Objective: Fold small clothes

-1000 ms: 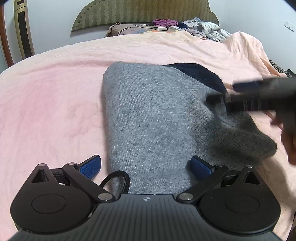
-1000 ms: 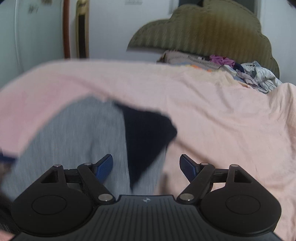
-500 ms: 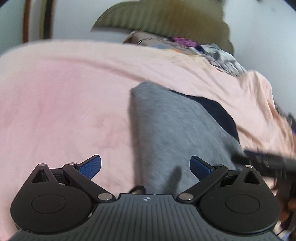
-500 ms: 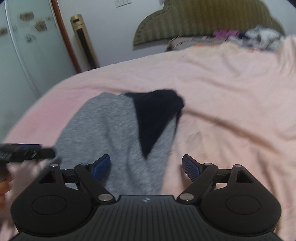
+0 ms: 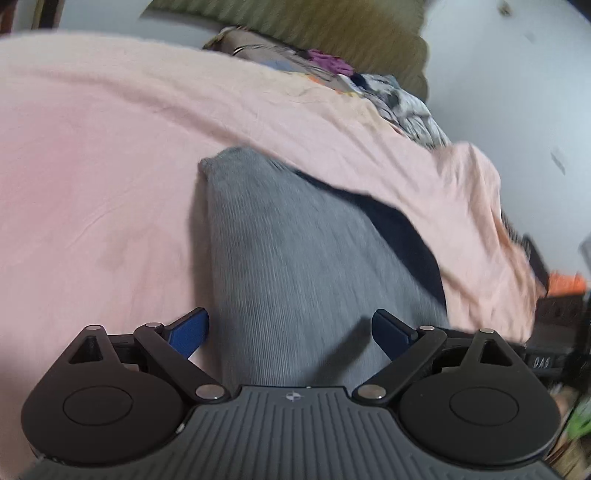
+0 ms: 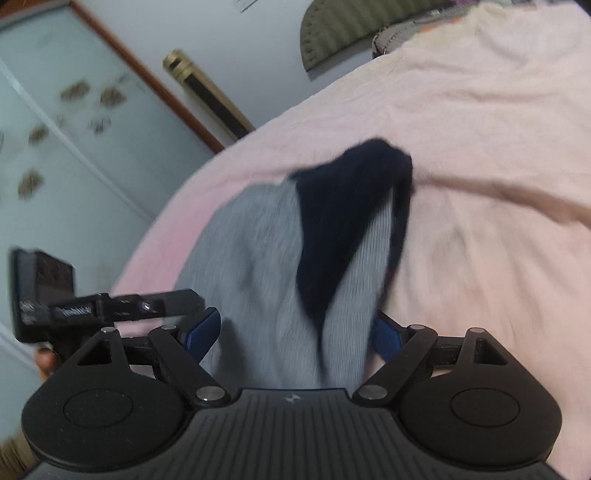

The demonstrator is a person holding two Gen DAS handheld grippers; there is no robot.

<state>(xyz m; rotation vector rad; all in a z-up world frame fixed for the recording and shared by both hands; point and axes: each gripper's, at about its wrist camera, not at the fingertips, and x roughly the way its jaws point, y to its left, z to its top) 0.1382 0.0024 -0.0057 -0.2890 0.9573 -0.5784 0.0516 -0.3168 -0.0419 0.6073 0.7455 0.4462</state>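
A grey knitted garment [image 5: 295, 266] with a dark navy part [image 5: 402, 229] lies folded on the pink bedsheet [image 5: 92, 166]. My left gripper [image 5: 290, 328] is open, its blue fingers either side of the garment's near end. My right gripper [image 6: 295, 328] is open too, with the near end of the same garment [image 6: 258, 258] between its fingers; the navy part [image 6: 343, 214] lies on top. The left gripper's body [image 6: 110, 302] shows at the left of the right wrist view.
A pile of loose clothes [image 5: 388, 88] lies by the olive headboard [image 5: 332, 33] at the far end of the bed. The bed's right edge [image 5: 517, 258] drops to clutter on the floor. A glass door [image 6: 55, 147] stands at the left.
Both grippers have swung: the left view now looks rightwards along the garment, the right view leftwards. Both stayed open. The garment has not visibly moved.
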